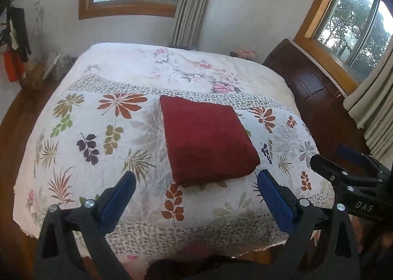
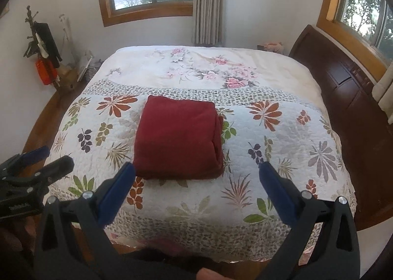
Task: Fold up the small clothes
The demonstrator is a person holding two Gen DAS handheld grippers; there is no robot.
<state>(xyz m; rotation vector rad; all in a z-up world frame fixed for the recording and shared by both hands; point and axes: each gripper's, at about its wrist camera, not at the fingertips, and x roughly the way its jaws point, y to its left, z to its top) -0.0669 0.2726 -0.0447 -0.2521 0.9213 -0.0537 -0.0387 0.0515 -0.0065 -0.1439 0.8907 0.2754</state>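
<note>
Risk now, as we judge it, lies in disturbing a bundle that already looks folded: the red garment (image 1: 208, 140) sits as a thick, squared stack on the floral bedspread (image 1: 81, 157), and a careless pinch at one corner would peel the top layers open, or a drag would slide the whole stack across the quilt. We hold our left gripper (image 1: 196, 183) wide, its blue pads (image 1: 118, 196) spread and empty, just short of the near edge of the stack. Our right gripper (image 2: 196, 177) is likewise wide and empty, level with the same near edge. In the right wrist view the open layers show on the right side of the stack, so the closed fold seems to face left. Its long axis runs near to far, slightly skewed, with the near edge pointing toward us. It lies centrally on the near half of the bed, apart from both claws.
</note>
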